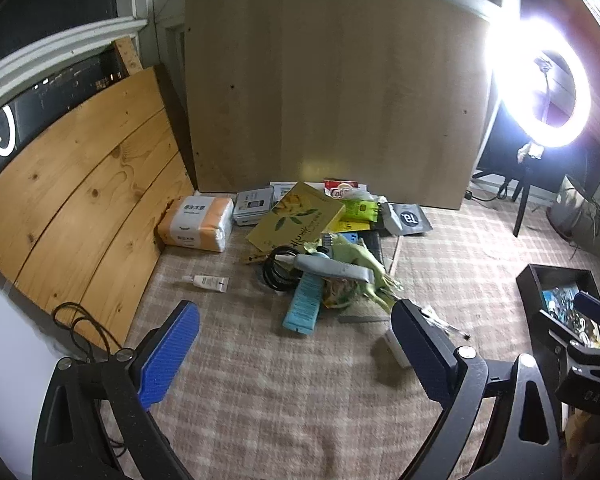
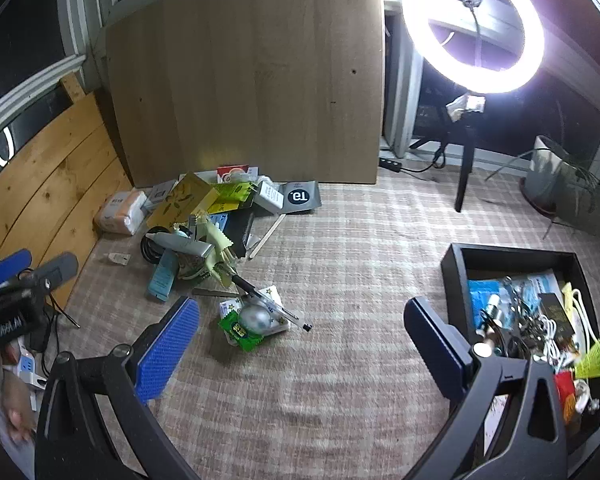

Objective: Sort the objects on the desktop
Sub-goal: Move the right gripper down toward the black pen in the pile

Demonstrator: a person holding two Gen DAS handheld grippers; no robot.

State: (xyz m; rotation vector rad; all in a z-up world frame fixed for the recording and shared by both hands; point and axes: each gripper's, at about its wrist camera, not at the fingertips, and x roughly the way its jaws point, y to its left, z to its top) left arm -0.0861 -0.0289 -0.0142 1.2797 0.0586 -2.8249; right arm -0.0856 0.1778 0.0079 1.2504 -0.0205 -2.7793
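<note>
Clutter pile (image 2: pixel 204 220) before upright board (image 2: pixel 244 76); tray (image 2: pixel 454 268) right of pile; tissue pack (image 1: pixel 196 224) left.

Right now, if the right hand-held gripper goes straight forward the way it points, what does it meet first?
The right hand-held gripper, open and empty, would probably meet bare checked cloth first. The pen lies just left of that line, though depth is unclear.

- The left hand-held gripper (image 1: pixel 296 344) hangs over the checked beige cloth of the desk (image 1: pixel 260 392), its blue-padded fingers (image 1: pixel 168 356) spread wide with nothing between them.
- A heap of packets, boxes and a coiled black cable (image 1: pixel 278 270) lies toward the far edge.
- An orange-and-white tissue pack (image 1: pixel 196 224) sits left of the heap.
- A black open tray (image 1: pixel 560 300) stands at the right edge.
</note>
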